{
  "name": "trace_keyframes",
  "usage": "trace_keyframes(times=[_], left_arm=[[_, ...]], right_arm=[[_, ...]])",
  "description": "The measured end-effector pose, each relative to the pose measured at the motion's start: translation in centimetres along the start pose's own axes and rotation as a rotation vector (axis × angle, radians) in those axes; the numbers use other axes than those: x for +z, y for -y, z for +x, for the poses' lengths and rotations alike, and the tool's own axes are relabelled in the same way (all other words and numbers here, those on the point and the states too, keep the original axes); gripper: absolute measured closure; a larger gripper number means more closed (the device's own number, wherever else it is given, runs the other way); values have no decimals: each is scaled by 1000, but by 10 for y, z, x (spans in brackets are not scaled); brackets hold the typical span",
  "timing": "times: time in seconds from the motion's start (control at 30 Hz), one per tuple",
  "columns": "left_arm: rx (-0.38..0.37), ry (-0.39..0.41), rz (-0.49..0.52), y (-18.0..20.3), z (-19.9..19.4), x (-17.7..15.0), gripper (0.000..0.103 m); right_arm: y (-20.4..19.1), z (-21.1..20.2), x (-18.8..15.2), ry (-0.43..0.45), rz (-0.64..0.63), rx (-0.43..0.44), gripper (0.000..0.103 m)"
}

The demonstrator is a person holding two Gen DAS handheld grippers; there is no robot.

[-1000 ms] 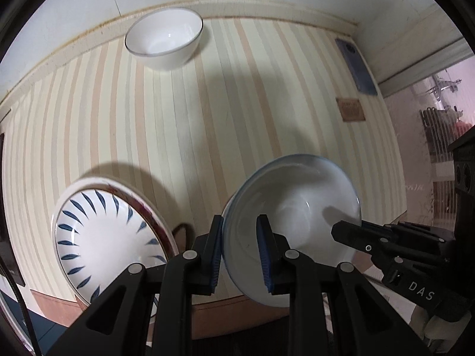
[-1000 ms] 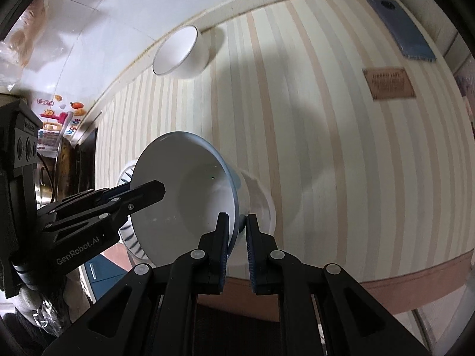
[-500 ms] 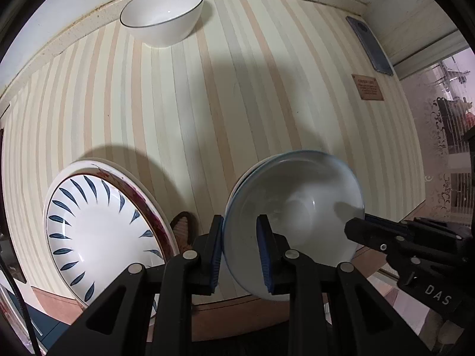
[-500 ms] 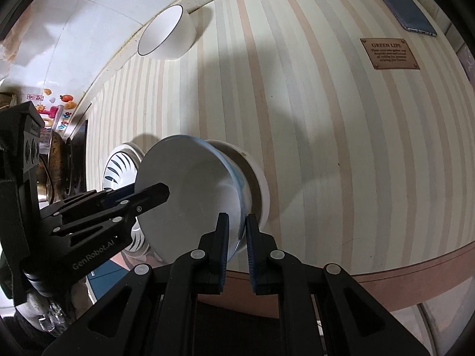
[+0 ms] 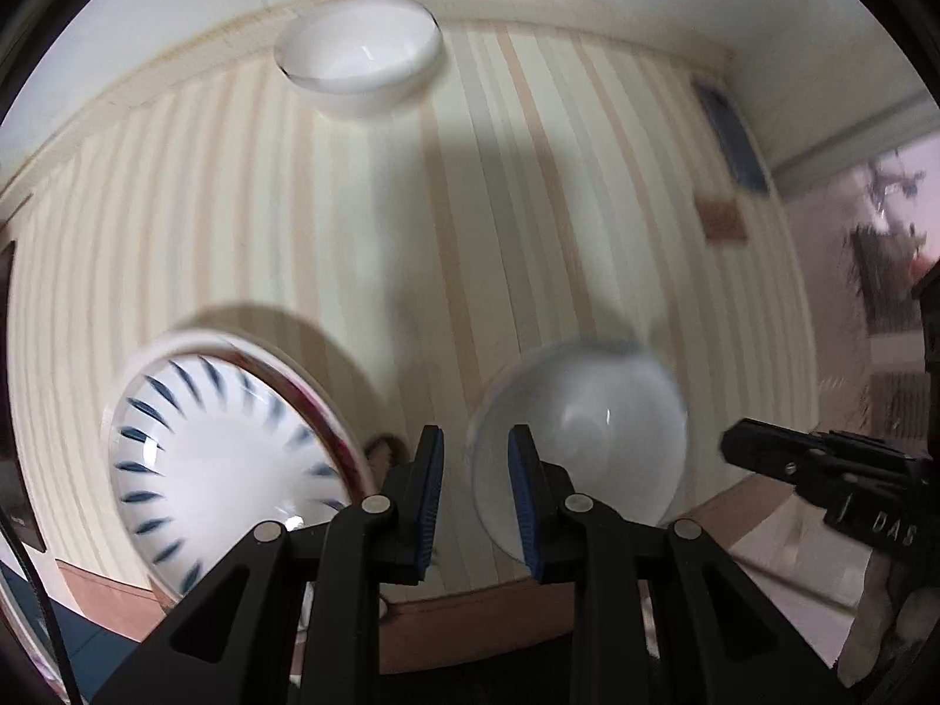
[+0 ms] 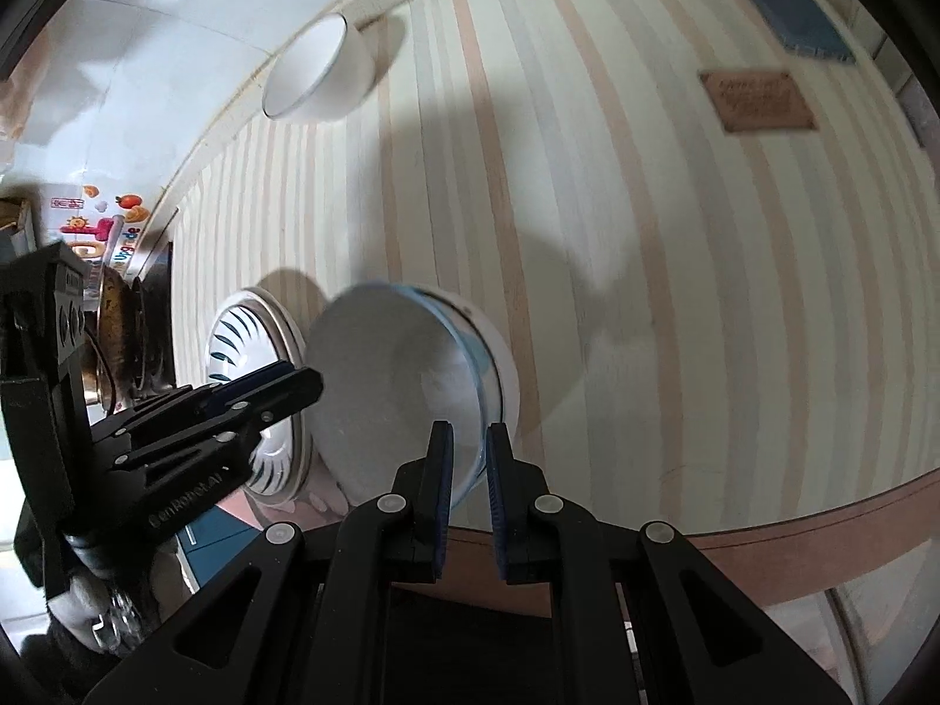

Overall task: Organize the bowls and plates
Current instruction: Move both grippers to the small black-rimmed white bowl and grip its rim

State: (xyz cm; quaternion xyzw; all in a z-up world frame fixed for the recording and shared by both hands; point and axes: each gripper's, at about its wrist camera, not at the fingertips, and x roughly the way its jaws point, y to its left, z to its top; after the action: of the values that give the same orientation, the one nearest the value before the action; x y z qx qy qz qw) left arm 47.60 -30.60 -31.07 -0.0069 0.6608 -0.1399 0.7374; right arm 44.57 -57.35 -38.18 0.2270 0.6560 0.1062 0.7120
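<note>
A blue-rimmed white bowl [image 5: 581, 429] [image 6: 399, 388] sits nested in another white dish [image 6: 505, 376] near the table's front edge. My right gripper [image 6: 468, 470] stands over the bowl's near rim with its jaws slightly parted, the rim between them. My left gripper [image 5: 473, 482] is open and empty, just left of the bowl's rim. A white plate with blue leaf marks [image 5: 229, 470] [image 6: 247, 364] lies on a larger plate to the left. A white bowl [image 5: 358, 53] [image 6: 317, 76] stands at the far edge by the wall.
The striped table [image 5: 411, 223] has a brown front edge [image 6: 822, 523]. A dark phone [image 6: 787, 12] and a small brown plaque [image 6: 758, 100] lie at the far right. A stove with a pan [image 6: 117, 341] is left of the table.
The blue-rimmed bowl went down from tilted and lifted into the dish on the table. My left gripper let go of its rim and drew left. My right gripper's jaws have eased apart.
</note>
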Motion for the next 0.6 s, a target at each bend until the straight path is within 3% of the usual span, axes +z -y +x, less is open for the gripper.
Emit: trace_keyframes(times=[0.17,0.3,0.47,0.6], left_arm=[[11,94,-105,-42,-32,49,81],[59,115,-185,-81,-25,104,81],[29,91,-284,-115,6,160,81],[30,57,-293,-121,30,181,81]], right_arm=[[-12,-43,31,87,-9,17,89],[-34,-53,86,164,-45,22,69],[-66,-23,168,200,-80,31,69],[-85,13,218,193,-87,25,69]])
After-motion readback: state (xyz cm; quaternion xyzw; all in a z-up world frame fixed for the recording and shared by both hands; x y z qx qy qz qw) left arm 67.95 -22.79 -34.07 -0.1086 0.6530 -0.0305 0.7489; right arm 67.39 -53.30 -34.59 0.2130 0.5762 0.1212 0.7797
